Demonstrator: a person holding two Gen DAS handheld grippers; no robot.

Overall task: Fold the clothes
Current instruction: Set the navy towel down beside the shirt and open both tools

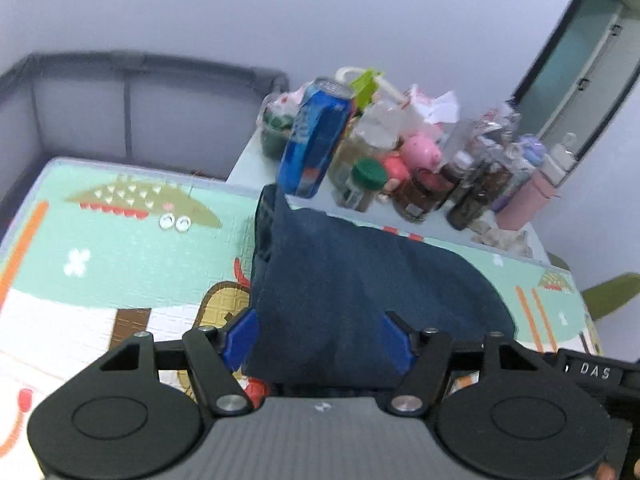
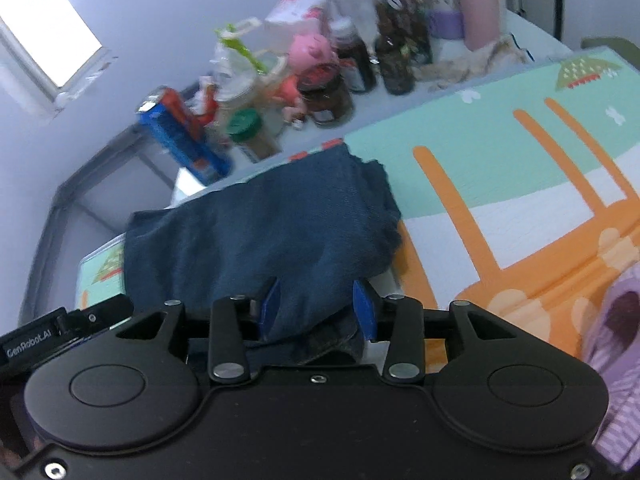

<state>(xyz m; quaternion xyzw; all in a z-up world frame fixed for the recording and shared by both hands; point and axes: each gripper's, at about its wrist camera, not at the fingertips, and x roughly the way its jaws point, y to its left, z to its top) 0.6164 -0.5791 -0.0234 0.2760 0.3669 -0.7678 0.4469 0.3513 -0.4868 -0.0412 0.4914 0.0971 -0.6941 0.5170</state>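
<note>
Both grippers pointed steeply down at a folded dark blue denim garment [image 1: 360, 280] that lay on a cartoon-printed foam play mat [image 1: 120, 248], near its far edge. The left gripper [image 1: 318, 336] had its blue-padded fingers [image 1: 244, 334] spread, with the cloth's near edge between them, unpinched. The right gripper [image 2: 316, 306] stood with narrower jaws, a fold of the garment between its pads [image 2: 364, 312]; whether they pressed it could not be told.
</note>
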